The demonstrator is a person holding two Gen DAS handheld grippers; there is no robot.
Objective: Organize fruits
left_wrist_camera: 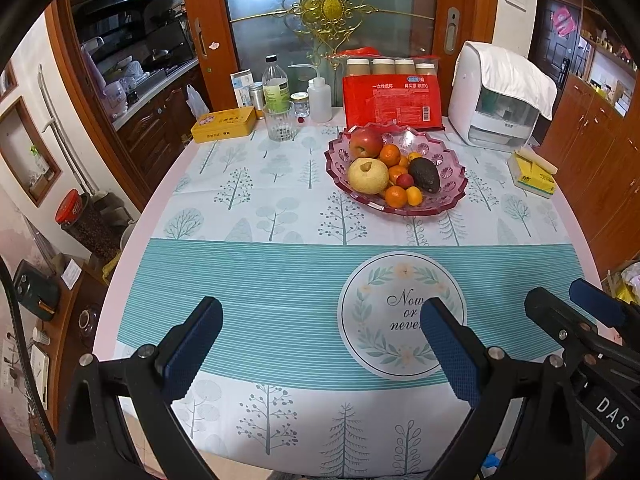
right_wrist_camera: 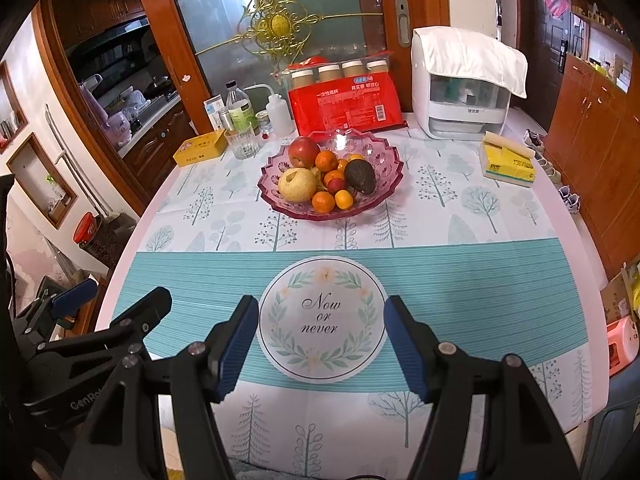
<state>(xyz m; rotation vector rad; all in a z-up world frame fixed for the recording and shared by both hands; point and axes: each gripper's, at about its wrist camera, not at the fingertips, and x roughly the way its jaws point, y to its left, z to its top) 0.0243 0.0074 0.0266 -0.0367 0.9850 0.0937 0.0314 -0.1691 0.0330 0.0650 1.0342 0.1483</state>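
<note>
A pink glass fruit bowl is seen on the far half of the surface, which is covered by a cloth printed with trees and a teal striped band. All the fruit is gathered inside it: a red apple at the back, a yellow pear on the left, a dark avocado on the right, and several small oranges with one small red fruit between them. No fruit is seen on the cloth outside the bowl.

The left gripper is held above the near striped band, its jaws spread wide with nothing between them. The right gripper is held just beside it over the round "Now or never" print, its jaws parted and empty as well. Both are well apart from the bowl.

Behind the bowl a red packet of paper cups is stood, with a white appliance to its right, a yellow tissue pack in front of that, and a drinking glass and a yellow tin to the left.
</note>
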